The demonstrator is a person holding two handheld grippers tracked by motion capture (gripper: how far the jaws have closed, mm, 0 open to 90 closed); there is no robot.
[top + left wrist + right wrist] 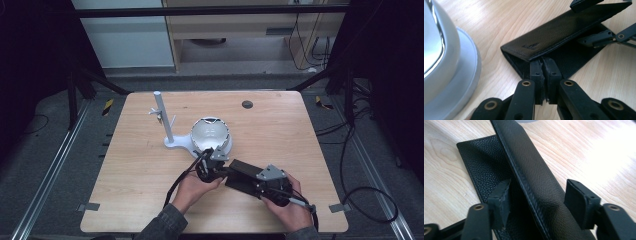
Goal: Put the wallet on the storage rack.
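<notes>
- Low in the centre of the high view, my left gripper (214, 161) pinches the lower flap of a black leather wallet (244, 176), jaws squeezed almost together on its edge; I judge this anchors the wallet so it cannot slide while it is opened.
- In the left gripper view the pinch sits at the bottom middle, right under the lifted upper flap (564, 32).
- My right gripper (537, 202) stands part open, jaws on either side of the raised flap without pressing it; that flap runs from the top centre to the bottom of the right gripper view.
- The wallet lies on the wooden table (150, 165), just below a white bowl (210, 132) on a white stand (170, 140).
- A faint embossed mark (531, 46) shows on the flap; I cannot read it.
</notes>
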